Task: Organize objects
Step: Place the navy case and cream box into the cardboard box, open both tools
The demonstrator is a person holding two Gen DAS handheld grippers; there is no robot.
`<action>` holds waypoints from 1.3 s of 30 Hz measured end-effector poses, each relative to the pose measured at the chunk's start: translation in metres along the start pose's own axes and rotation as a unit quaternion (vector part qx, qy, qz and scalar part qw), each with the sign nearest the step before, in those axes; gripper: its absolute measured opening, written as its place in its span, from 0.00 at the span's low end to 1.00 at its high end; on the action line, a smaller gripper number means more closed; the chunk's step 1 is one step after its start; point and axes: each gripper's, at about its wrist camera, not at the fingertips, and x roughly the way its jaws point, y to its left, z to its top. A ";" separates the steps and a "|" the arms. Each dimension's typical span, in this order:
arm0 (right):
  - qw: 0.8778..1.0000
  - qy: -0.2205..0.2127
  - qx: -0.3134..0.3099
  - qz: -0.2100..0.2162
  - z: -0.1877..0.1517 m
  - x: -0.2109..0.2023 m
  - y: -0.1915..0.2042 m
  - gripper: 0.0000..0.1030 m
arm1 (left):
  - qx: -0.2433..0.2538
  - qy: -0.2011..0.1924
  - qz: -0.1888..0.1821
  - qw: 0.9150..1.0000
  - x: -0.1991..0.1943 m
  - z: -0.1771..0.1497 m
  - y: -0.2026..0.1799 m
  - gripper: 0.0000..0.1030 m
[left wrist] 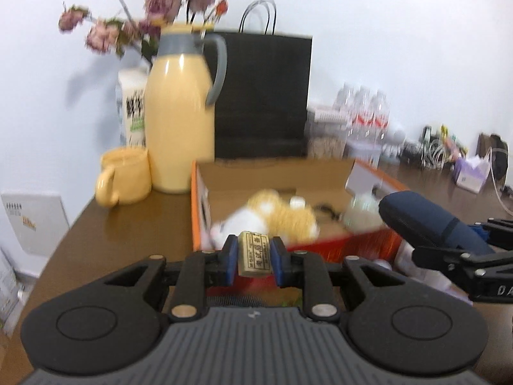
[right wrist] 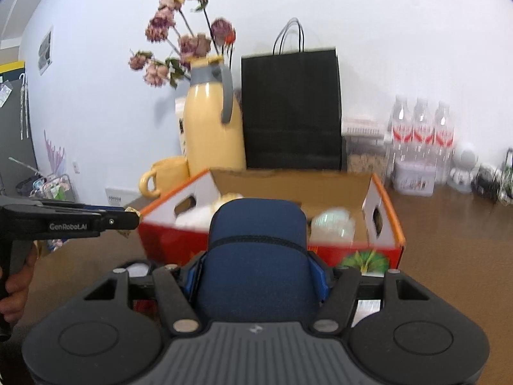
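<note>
My left gripper [left wrist: 255, 258] jaws clamp a small tan printed block [left wrist: 255, 252]; my right gripper [right wrist: 258, 276] jaws hold a navy pouch [right wrist: 256, 250]. Both sit just short of the cardboard box [right wrist: 383, 211]. Clear the near wall first, then release low inside, beside the plush toy [left wrist: 272, 215].

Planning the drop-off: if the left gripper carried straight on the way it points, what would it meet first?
Probably the plush toy inside the open cardboard box, just beyond the small block held in the left gripper. Depth is blurred, so the box's near wall might come first.

Glossy jug [left wrist: 181, 112], cardboard box [right wrist: 288, 181], fabric case [right wrist: 256, 256]
</note>
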 end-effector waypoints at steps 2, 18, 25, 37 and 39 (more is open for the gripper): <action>1.000 -0.015 -0.005 -0.006 0.012 0.003 -0.001 0.61 | -0.001 -0.015 -0.001 1.000 0.003 0.012 -0.005 0.22; 0.998 -0.020 0.000 -0.055 0.076 0.118 -0.021 0.61 | -0.062 -0.047 0.036 0.996 0.085 0.071 -0.012 0.22; 0.997 0.037 0.001 -0.063 0.056 0.159 -0.027 0.61 | -0.062 0.016 0.051 0.997 0.129 0.057 -0.001 0.22; 0.996 0.048 0.010 -0.078 0.051 0.155 -0.033 0.99 | -0.055 -0.013 0.067 0.996 0.120 0.056 -0.006 1.00; 0.996 0.050 0.008 -0.076 0.051 0.154 -0.032 1.00 | -0.055 -0.011 0.065 0.996 0.119 0.057 -0.007 1.00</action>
